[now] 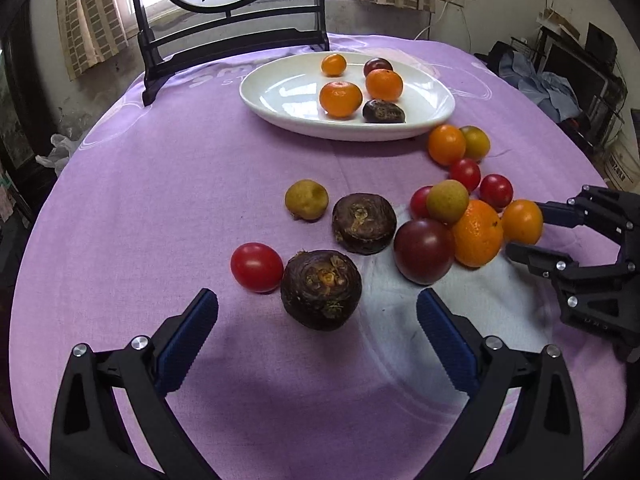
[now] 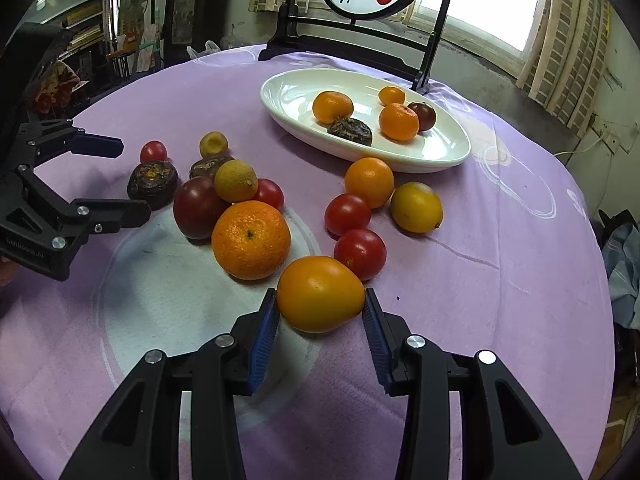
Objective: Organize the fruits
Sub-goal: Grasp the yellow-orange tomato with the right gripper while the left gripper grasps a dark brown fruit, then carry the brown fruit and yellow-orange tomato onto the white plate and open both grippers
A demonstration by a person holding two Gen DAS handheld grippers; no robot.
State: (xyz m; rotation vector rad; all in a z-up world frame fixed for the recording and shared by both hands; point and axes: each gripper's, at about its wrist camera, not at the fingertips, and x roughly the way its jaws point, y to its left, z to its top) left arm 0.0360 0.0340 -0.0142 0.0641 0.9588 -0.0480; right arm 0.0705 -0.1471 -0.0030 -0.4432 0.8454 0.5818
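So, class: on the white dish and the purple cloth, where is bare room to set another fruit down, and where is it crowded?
Free: the white dish's end nearest the dark stand, beside the mandarin, and the purple cloth between dish and red tomato. Crowded: the fruit cluster around the big orange, beside the right tool.

You have bare tabletop (image 1: 140, 220) left of the loose fruit, while the fruit cluster (image 1: 460, 216) and the right gripper (image 1: 524, 232) block the plate (image 1: 280, 92) from the right.
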